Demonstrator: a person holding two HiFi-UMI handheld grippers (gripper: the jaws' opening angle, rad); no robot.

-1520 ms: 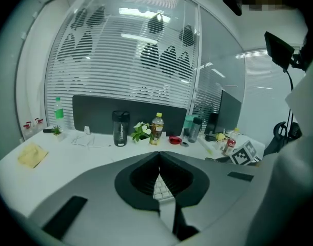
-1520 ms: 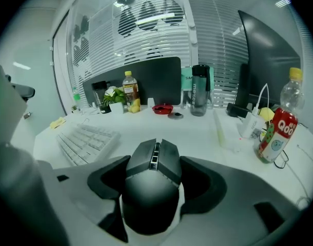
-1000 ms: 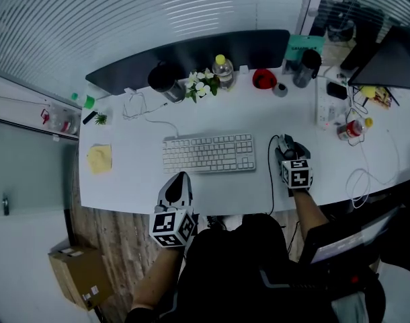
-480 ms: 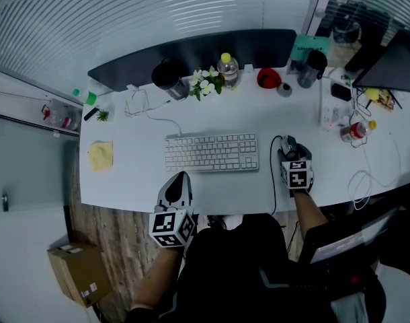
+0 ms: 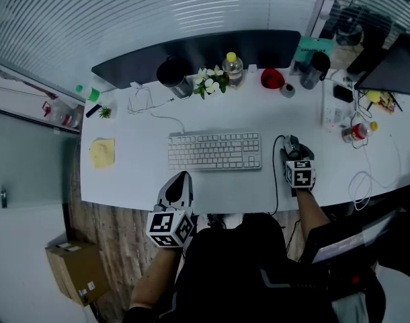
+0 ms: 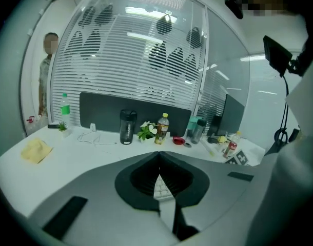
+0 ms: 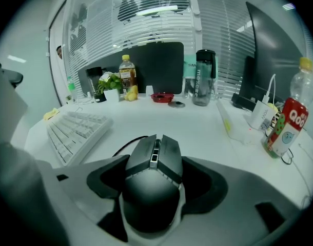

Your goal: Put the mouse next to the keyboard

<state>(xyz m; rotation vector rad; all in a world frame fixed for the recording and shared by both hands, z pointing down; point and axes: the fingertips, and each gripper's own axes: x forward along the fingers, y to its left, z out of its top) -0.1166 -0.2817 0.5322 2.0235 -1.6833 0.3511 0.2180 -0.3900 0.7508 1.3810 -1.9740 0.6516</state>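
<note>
The dark grey wired mouse (image 5: 290,144) rests on the white desk (image 5: 138,173), just right of the white keyboard (image 5: 214,151), with its cable looping between them. My right gripper (image 5: 293,151) reaches over it from the desk's near edge. In the right gripper view the mouse (image 7: 152,173) lies between the wide-spread jaws of the right gripper (image 7: 155,181), with thin light gaps along its sides; the keyboard (image 7: 77,129) is on the left. My left gripper (image 5: 179,180) hovers at the desk's front edge below the keyboard; the left gripper (image 6: 158,176) is shut and empty.
A dark monitor (image 5: 198,49) stands along the back, with a black tumbler (image 5: 171,76), flowers (image 5: 210,83), a bottle (image 5: 233,66) and a red bowl (image 5: 272,79). A yellow note (image 5: 101,151) lies left. A power strip (image 5: 331,110) and red-labelled bottle (image 7: 285,129) stand right.
The head camera shifted a little. Both grippers, the mouse and the keyboard keep their places relative to each other.
</note>
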